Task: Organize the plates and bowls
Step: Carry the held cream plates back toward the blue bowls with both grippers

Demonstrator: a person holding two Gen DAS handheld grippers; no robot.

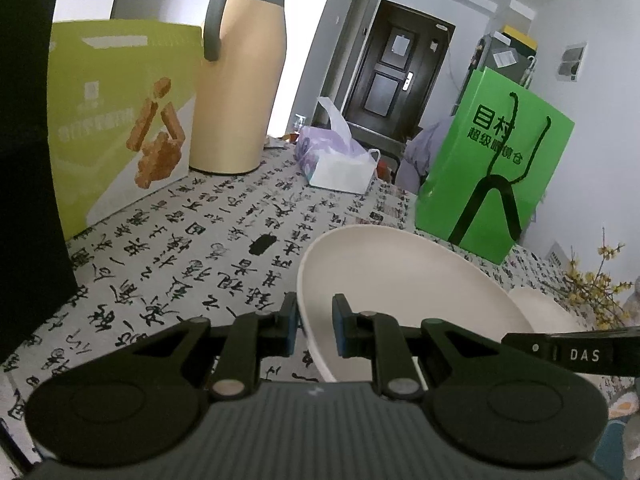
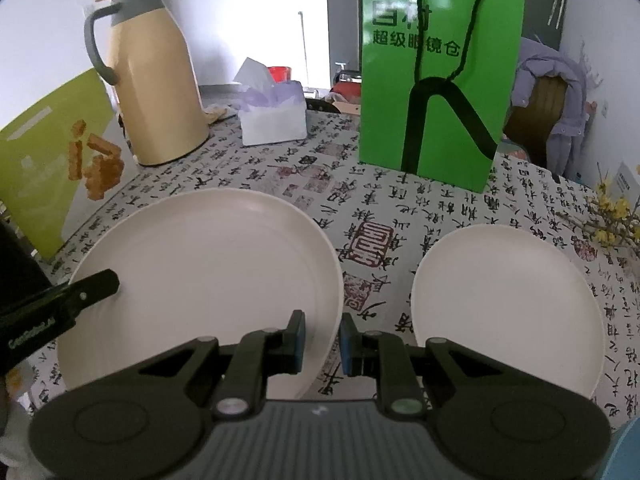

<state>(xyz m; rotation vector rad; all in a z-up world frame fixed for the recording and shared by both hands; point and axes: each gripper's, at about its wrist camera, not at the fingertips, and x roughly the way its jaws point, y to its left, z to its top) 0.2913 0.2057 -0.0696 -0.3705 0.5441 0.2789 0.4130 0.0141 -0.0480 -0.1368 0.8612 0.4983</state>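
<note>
On the desk (image 2: pixel 400 200) with calligraphy cloth, both the left claw (image 1: pixel 316 330) and right claw (image 2: pixel 322 344) are clamped on the large plate's (image 2: pixel 208 272) rim; a smaller plate (image 2: pixel 508 300) lies beside.

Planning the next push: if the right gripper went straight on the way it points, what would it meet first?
The right gripper already clamps the large plate rim; beyond lies patterned tablecloth, probably.

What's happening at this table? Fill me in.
A person works two handheld tools over a table with a calligraphy-print cloth. Both the left tool and the right tool are shut on opposite rims of the large white plate, holding it between them. A smaller white plate lies beside it on the cloth, not yet stacked.
</note>
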